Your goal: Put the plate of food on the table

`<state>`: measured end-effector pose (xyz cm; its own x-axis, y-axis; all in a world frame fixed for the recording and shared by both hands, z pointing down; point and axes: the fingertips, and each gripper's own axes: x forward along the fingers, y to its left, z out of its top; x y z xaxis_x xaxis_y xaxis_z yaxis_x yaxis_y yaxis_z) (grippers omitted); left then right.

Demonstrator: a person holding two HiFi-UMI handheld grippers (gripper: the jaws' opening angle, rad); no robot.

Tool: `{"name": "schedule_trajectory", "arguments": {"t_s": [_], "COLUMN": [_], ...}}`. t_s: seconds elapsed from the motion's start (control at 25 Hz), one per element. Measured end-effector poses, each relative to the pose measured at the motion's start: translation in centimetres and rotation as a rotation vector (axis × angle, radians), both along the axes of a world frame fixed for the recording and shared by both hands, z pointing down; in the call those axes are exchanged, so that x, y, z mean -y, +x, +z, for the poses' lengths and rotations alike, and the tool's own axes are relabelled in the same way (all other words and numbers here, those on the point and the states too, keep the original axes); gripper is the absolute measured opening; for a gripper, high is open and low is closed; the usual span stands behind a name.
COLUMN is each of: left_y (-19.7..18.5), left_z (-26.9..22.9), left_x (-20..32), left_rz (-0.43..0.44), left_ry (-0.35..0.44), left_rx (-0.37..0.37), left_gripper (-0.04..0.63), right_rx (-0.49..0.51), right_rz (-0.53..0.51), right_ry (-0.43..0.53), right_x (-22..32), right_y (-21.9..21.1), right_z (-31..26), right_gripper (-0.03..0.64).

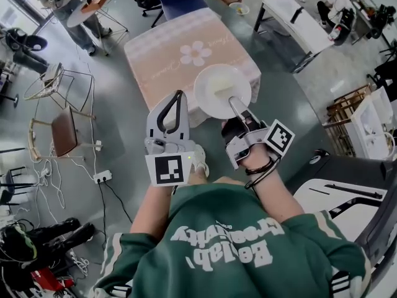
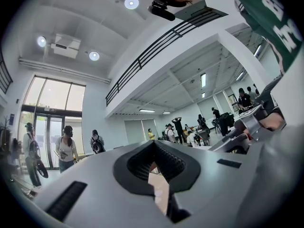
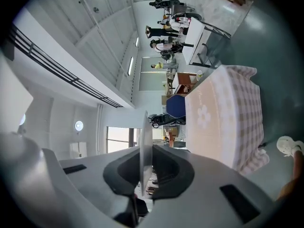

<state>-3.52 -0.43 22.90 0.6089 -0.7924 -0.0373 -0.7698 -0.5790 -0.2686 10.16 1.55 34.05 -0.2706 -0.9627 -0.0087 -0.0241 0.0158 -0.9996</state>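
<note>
Jaws of the right gripper clamp the rim of a round white plate holding pale food, at the near edge of a square table in pink checked cloth; the left gripper is closed, empty. Glossy grey-green floor spreads around, white benches beyond.
</note>
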Motion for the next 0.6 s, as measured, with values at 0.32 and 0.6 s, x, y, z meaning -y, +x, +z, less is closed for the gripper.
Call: {"name": "schedule_trajectory", "arguments": {"t_s": [0.32,0.6], "left_y": [-1.6,-1.9], "left_z": [-0.8,-0.4], "left_x": [7.3,8.9], "left_rz": [0.015,0.021], "left_ry": [-0.004,0.004], "left_rx": [-0.006,-0.034], "left_gripper": [0.009,0.009], "right_rx": [-0.003,-0.011], "right_rz": [0.017,0.03], "right_ry": [-0.005,0.003], "right_x": [7.0,8.6], "right_y": [-1.5,-1.6], "right_z": [-0.8,-0.1], "right_gripper": [0.032,0.034]}}
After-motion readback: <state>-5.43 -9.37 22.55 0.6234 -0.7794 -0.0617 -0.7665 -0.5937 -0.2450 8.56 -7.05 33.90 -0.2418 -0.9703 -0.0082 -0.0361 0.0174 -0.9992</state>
